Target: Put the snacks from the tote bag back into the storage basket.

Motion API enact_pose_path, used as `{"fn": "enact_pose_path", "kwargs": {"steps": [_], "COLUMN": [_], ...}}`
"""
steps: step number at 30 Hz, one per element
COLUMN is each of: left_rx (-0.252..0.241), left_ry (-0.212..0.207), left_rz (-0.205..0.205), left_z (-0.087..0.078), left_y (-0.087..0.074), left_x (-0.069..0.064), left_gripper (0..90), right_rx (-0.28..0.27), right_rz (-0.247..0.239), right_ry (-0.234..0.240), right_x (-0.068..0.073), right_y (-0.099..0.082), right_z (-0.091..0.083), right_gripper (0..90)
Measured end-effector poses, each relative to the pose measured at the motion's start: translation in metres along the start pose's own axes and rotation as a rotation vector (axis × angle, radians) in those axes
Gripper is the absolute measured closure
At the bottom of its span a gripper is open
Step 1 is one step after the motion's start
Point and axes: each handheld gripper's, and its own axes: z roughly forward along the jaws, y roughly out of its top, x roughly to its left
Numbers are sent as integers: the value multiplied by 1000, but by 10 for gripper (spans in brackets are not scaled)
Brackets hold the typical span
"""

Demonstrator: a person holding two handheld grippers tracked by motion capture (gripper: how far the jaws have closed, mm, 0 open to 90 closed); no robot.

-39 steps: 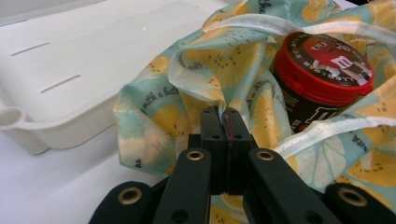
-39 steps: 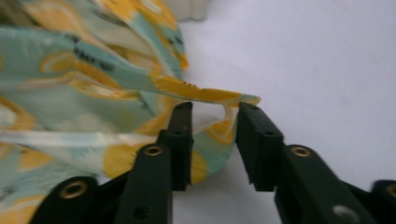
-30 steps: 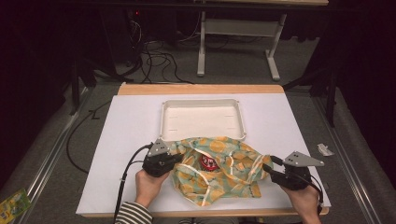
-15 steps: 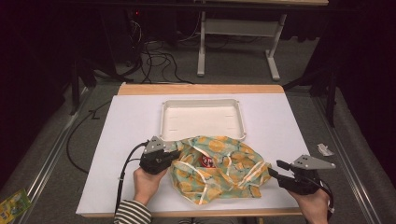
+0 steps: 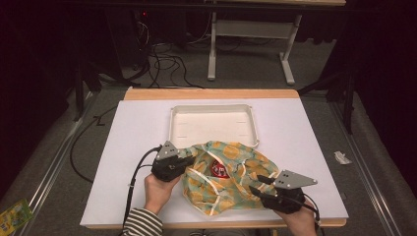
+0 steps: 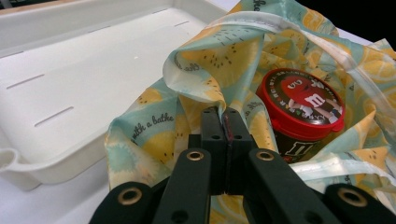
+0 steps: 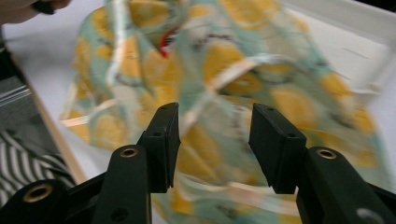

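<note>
lemon-print bag touching white tray's near rim, holds red-lidded candy tub | tray bare | left gripper pinches bag's tray-side edge | right gripper spread beside bag, away from tray | white table; grey floor, cables beyond tray

Black tongs – brass-ringed screws; striped sleeve.

"with a bathe" on bag
</note>
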Motion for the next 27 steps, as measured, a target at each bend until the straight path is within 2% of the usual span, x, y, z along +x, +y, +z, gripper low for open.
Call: {"fn": "enact_pose_path", "kwargs": {"steps": [4,6,9,10,13,15,20,22,25,27], "left_rx": [0,1,5,4,7,15,17,17,27,47], "left_ry": [4,3,5,4,2,5,10,9,18,52], "left_rz": [7,6,12,13,15,23,31,33,38,57], "left_z": [2,3,3,2,1,-1,-4,-4,-1,2], "left_y": [2,2,1,1,1,1,1,1,0,-3], "left_x": [-2,-2,-3,-2,-1,-1,-1,-1,1,2], "left_gripper": [896,896,895,893,889,889,888,888,888,876], "right_rx": [19,34,63,71,96,87,43,30,38,61], "right_rz": [-19,-32,-40,-36,18,46,70,66,43,53], "right_ry": [47,57,44,36,23,24,-26,-51,-101,-132], "right_x": [11,13,15,14,7,1,-16,-20,-27,-40], "right_y": [1,1,0,0,-1,0,5,7,11,12], "right_z": [12,17,25,27,28,24,9,5,4,9], "right_gripper": [521,499,506,546,804,900,900,900,900,900]}}
